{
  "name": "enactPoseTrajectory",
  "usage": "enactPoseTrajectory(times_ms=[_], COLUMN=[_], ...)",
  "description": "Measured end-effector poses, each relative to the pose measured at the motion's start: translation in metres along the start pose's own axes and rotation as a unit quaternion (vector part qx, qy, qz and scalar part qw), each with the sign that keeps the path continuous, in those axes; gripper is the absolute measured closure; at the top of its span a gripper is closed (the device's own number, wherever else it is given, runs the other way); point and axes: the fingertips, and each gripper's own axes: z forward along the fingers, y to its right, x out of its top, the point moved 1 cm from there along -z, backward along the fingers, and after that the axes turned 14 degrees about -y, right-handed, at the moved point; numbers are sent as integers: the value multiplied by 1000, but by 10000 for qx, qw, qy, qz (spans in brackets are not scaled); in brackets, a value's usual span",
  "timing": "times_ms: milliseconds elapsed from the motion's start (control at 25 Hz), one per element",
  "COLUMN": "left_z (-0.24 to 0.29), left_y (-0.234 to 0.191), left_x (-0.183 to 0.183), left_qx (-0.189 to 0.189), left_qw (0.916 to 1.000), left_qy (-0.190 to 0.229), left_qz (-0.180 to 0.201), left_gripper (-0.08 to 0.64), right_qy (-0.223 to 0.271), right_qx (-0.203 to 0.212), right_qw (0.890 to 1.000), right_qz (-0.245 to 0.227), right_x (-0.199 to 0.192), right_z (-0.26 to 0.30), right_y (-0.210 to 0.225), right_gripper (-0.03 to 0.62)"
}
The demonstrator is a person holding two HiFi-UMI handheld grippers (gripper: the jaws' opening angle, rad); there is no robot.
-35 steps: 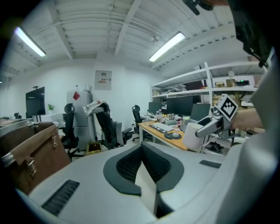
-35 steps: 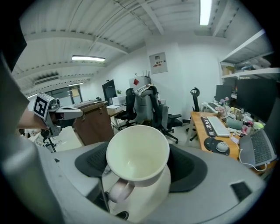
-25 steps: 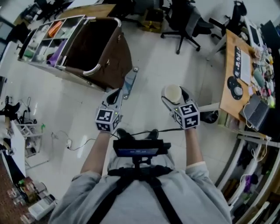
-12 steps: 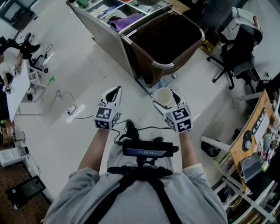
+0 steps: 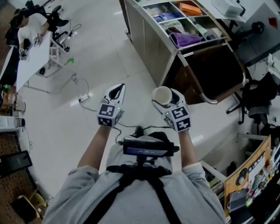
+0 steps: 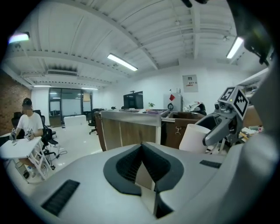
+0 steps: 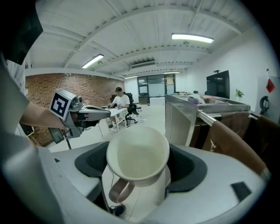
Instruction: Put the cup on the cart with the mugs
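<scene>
Two grippers: I hold one in each hand above the pale floor [image 5: 65, 127]. The left gripper [image 5: 117, 90] and the right gripper [image 5: 169, 98] are side by side, a little apart, and both point toward the far side of the scene.
Left jaws: clenched, tip against tip, with nothing between them.
Right jaws: spread wide and grasping the cup [image 7: 138, 154], one pad pressed on each side of its body.
Cup: cream and empty, with its open mouth tipped back toward me. Its handle [image 7: 119, 191] hangs low on the left, clear of the pads.
Where the cup is: in the air in my right jaws, on the near side of the cart [image 5: 146, 41] and not touching it.
Cart: far and to the right of my hands, with steel panels and a top split into compartments. A purple thing [image 5: 186, 38] lies in one compartment and an orange thing [image 5: 191, 8] lies in one farther off. A brown bag [image 5: 210, 72] on a steel rail hangs at the cart's right end, nearest the cup.
Mugs: I cannot pick any out in the compartments from here.
Far left: a person [image 5: 30, 24] sits at a white table [image 5: 33, 54], well apart from me.
Floor: a cable [image 5: 81, 87] trails on the tiles on the far side of my left gripper.
Right edge: a dark office chair [image 5: 258, 98] stands beyond the brown bag.
</scene>
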Motion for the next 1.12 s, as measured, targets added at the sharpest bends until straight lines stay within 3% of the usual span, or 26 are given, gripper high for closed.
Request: enactPoseTrajectory(times_ms=[320, 640, 1120], left_z=[-18, 17, 65], left_y=[-66, -141, -233], left_x=[17, 37, 92], left_qx=[377, 905, 1624], left_qw=[9980, 9916, 9801], left_qy=[83, 20, 55], left_qz=[-494, -920, -1138], left_gripper=[557, 558, 558], right_qy=[-299, -423, -389], right_qx=[384, 865, 1450], right_qw=[9978, 9911, 9774], right_qz=[-439, -920, -1491], right_x=[72, 146, 254], right_z=[40, 115, 191], right_y=[-14, 10, 35], right_gripper=[172, 172, 173])
